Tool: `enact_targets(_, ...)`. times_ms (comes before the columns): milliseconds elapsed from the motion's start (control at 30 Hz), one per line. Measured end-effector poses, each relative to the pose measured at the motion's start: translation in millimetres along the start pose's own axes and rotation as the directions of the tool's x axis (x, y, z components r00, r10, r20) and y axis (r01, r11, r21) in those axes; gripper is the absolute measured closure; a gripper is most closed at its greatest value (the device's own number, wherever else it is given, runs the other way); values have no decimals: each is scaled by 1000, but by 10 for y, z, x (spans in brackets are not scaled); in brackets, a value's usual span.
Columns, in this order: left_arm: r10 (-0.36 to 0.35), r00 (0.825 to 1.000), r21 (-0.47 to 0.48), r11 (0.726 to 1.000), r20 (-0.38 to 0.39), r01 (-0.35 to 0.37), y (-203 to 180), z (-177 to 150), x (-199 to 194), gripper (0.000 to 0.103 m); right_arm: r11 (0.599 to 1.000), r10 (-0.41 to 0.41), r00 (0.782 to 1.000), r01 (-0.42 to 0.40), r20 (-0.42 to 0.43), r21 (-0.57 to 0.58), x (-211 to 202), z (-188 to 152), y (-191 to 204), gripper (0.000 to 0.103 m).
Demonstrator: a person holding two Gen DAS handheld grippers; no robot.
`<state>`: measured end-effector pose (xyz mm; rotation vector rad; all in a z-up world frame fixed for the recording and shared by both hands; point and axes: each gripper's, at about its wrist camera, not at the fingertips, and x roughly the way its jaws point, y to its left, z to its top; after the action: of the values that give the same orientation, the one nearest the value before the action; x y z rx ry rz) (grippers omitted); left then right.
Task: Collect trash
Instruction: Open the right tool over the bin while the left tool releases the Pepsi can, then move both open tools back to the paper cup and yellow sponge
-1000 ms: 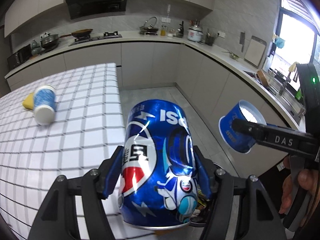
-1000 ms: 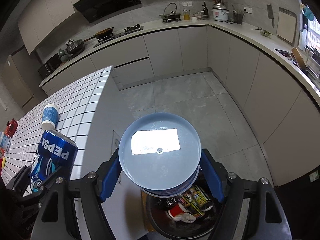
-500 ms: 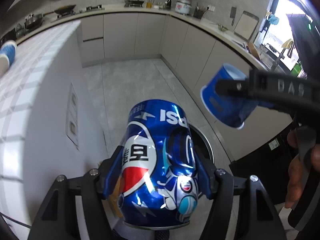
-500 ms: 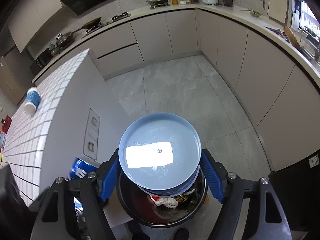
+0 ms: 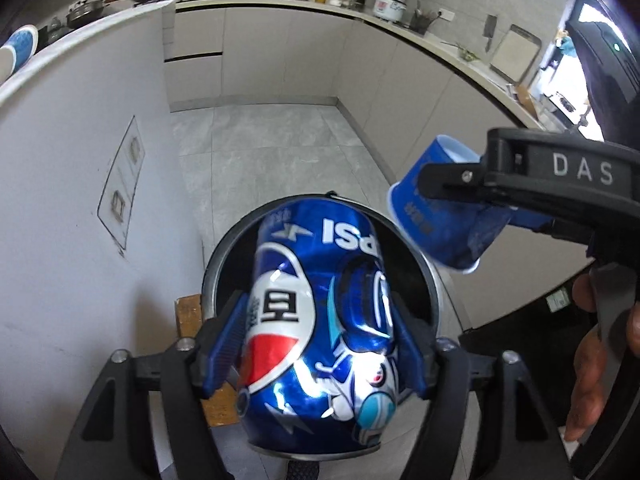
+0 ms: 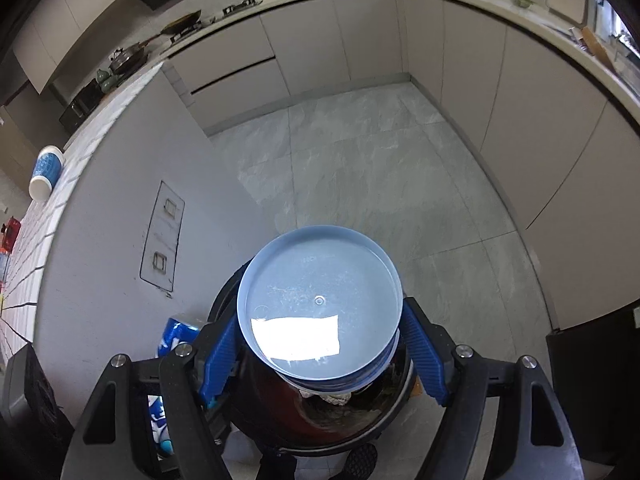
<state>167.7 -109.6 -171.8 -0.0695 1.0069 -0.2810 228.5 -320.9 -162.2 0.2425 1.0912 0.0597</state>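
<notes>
The crumpled blue Pepsi can (image 5: 320,320) hangs directly over the round dark trash bin (image 5: 224,264) on the kitchen floor, between the blue pads of the left gripper (image 5: 320,344). That gripper's jaws have just been opening: the pads are splayed outward, a visible gap shows on each side of the can, and they no longer press on it. Just to the right, the blue paper cup (image 6: 320,308) sits bottom-up between the fingers of the right gripper (image 6: 320,344), also above the bin's mouth; the left pad looks to touch the cup's wall, but I cannot tell for certain whether it is gripped or merely cradled. A hand (image 5: 600,360) wraps the right gripper's handle. Inside the bin some crumpled litter (image 6: 332,398) shows under the cup. To the left rises the white side wall of the island (image 6: 120,200), and on its tiled top, well away, another blue-and-white cup (image 6: 46,174) lies on its side. Grey cabinets line the far wall.
</notes>
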Motion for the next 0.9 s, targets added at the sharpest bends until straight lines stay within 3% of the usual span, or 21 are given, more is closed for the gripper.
enact_targets(33, 66, 998, -23, 998, 0, -66, 52, 11, -1, 0, 999, 47, 997, -47, -55, -6, 152, 30, -2, 22)
enact_targets(67, 96, 995, -48, 994, 18, -96, 96, 28, -50, 0, 999, 49, 995, -49, -83, 2, 222, 46, -14, 16)
enact_targets(100, 117, 993, -66, 991, 34, -115, 147, 43, -109, 0, 1000, 20, 995, -18, -98, 18, 276, 63, -58, 0)
enact_targets(167, 152, 988, -66, 987, 39, -149, 199, 80, -179, 0, 998, 51, 996, -47, -67, 51, 238, 102, -148, 0)
enact_targets(300, 151, 988, -63, 987, 33, -149, 223, 149, -279, 0, 989, 70, 997, -66, -23, 134, 73, 188, -329, 0)
enact_targets(900, 146, 984, -30, 989, 101, -143, 89, 419, -550, 0, 988, 55, 996, -63, 64, 140, -474, 414, -284, 0)
